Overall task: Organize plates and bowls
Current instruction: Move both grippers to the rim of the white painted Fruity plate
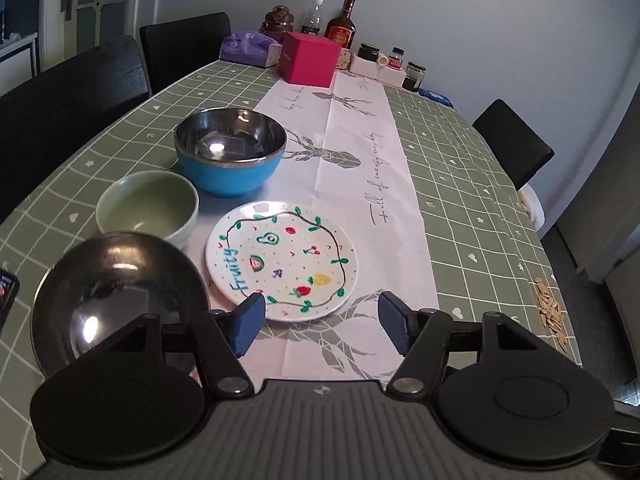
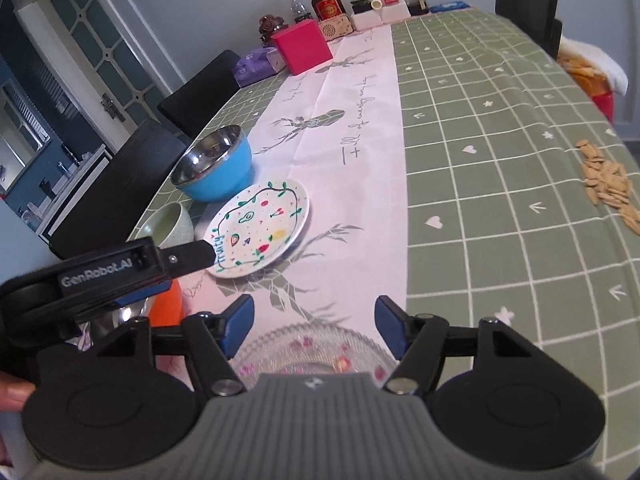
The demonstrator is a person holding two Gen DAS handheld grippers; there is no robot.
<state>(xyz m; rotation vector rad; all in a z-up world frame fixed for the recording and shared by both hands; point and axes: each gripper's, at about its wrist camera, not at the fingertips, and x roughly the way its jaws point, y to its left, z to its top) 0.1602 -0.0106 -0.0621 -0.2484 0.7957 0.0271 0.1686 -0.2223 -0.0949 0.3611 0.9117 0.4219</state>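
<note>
White ceramic plate (image 1: pixel 282 260) painted with fruits and "Fruity" lies flat on the table's pale runner (image 1: pixel 360 168), just beside a green bowl (image 1: pixel 147 208) and a steel-lined blue bowl (image 1: pixel 231 150). Left gripper (image 1: pixel 320 322) and right gripper (image 2: pixel 314 328) both gape, holding nothing

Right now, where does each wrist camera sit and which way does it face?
Left wrist: behind the open left gripper, angled down along the table at the fruit plate, green bowl, blue bowl and a steel bowl.
Right wrist: behind the open right gripper, above a glass plate; the left gripper's side and a hand show.
Shared: fruit plate, green and blue bowls, red box.
</note>
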